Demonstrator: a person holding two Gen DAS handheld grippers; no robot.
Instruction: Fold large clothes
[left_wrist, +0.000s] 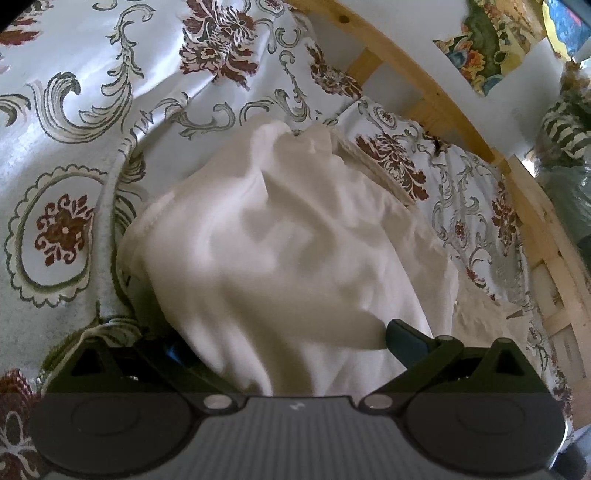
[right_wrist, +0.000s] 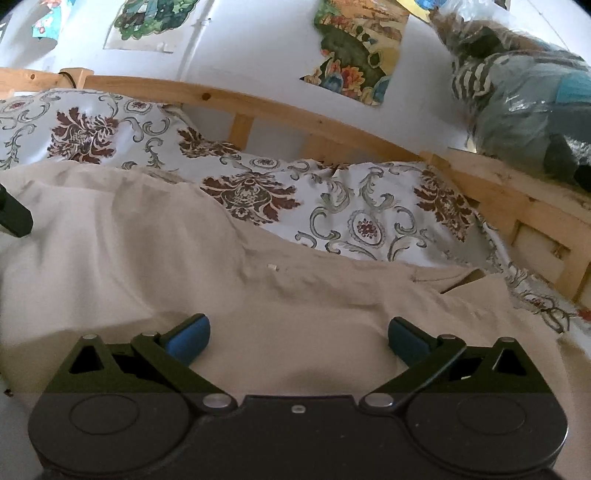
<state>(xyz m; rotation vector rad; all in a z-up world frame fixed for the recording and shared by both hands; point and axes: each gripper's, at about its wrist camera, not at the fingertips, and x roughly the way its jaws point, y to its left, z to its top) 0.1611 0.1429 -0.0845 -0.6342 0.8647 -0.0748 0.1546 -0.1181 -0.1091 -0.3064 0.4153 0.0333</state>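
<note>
A large cream-white garment (left_wrist: 280, 236) lies bunched on a bed with a floral cover (left_wrist: 66, 155). In the left wrist view the cloth drapes over and between my left gripper's (left_wrist: 288, 343) fingers; the right pad (left_wrist: 404, 341) shows, the left one is mostly buried, and the jaws stand wide apart. In the right wrist view the same garment (right_wrist: 155, 251) spreads flat across the bed. My right gripper (right_wrist: 297, 338) is open just above it, blue pads (right_wrist: 188, 338) apart with nothing between them. A dark part of the other gripper (right_wrist: 13, 216) shows at the left edge.
A wooden bed rail (right_wrist: 295, 122) runs along the far side against a white wall with colourful pictures (right_wrist: 354, 48). A pile of bagged striped fabric (right_wrist: 524, 99) sits at the far right. The floral cover (right_wrist: 369, 218) is rumpled beyond the garment.
</note>
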